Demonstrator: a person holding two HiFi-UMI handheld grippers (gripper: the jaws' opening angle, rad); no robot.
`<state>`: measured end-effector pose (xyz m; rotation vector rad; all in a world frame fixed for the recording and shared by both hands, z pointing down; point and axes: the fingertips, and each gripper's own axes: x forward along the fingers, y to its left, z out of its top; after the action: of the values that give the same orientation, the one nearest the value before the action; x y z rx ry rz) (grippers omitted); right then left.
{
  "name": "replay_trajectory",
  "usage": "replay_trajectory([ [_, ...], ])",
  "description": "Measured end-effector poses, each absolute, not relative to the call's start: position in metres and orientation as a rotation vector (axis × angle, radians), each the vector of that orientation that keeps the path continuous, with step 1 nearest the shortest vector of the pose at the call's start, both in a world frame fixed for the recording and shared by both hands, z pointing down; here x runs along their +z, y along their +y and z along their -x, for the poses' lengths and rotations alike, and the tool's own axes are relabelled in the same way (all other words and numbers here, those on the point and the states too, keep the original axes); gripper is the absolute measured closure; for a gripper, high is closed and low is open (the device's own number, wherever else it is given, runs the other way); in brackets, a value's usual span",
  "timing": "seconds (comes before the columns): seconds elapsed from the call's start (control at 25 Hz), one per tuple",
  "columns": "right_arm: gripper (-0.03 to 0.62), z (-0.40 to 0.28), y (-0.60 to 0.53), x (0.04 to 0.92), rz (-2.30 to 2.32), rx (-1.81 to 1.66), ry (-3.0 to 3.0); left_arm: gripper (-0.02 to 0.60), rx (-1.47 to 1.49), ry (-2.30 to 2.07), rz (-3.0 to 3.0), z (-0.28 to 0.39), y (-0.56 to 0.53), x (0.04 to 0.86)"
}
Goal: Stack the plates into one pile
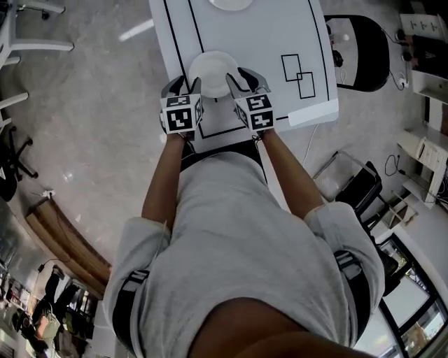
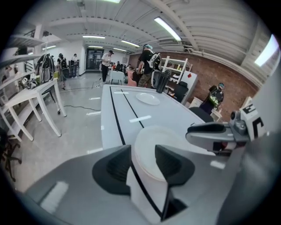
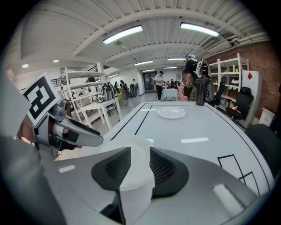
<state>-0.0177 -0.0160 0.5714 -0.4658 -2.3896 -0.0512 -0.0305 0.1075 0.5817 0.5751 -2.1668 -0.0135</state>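
Note:
A white plate [image 1: 210,73] is over the near end of the white table [image 1: 280,35], gripped from both sides. My left gripper [image 1: 183,89] is shut on its left rim; in the left gripper view the plate [image 2: 162,140] runs between the dark pads [image 2: 115,169]. My right gripper [image 1: 241,84] is shut on the right rim, and the plate's edge [image 3: 136,151] sits pinched between its pads [image 3: 164,169]. A second white plate [image 1: 231,3] lies flat at the table's far end, also visible as a plate [image 3: 171,113] in the right gripper view.
Black tape lines [image 1: 190,28] run along the table, with two outlined rectangles [image 1: 299,75] at its right. A black chair [image 1: 360,52] stands off the right edge. A dark flask [image 3: 201,90] stands at the far end. People and shelves are beyond.

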Motion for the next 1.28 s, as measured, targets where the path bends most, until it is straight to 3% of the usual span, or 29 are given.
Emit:
replay_trajectory([
  [0.08, 0.493, 0.013, -0.017, 0.561, 0.399, -0.045, -2.419, 0.429, 0.011, -2.181, -0.621, 0.031, 0.111, 0.572],
  [0.2, 0.593, 0.002, -0.022, 0.538, 0.313, -0.050, -2.477, 0.578, 0.032, -2.241, -0.689, 0.029, 0.113, 0.550],
  [0.8, 0.594, -0.047, 0.020, 0.477, 0.366, 0.037, -2.608, 0.580, 0.091, -2.310, -0.839, -0.021, 0.129, 0.497],
  [1.28, 0.594, 0.010, 0.152, 0.433, -0.049, 0.173, -2.756, 0.578, 0.051, -2.310, -1.149, 0.067, 0.261, 0.447],
])
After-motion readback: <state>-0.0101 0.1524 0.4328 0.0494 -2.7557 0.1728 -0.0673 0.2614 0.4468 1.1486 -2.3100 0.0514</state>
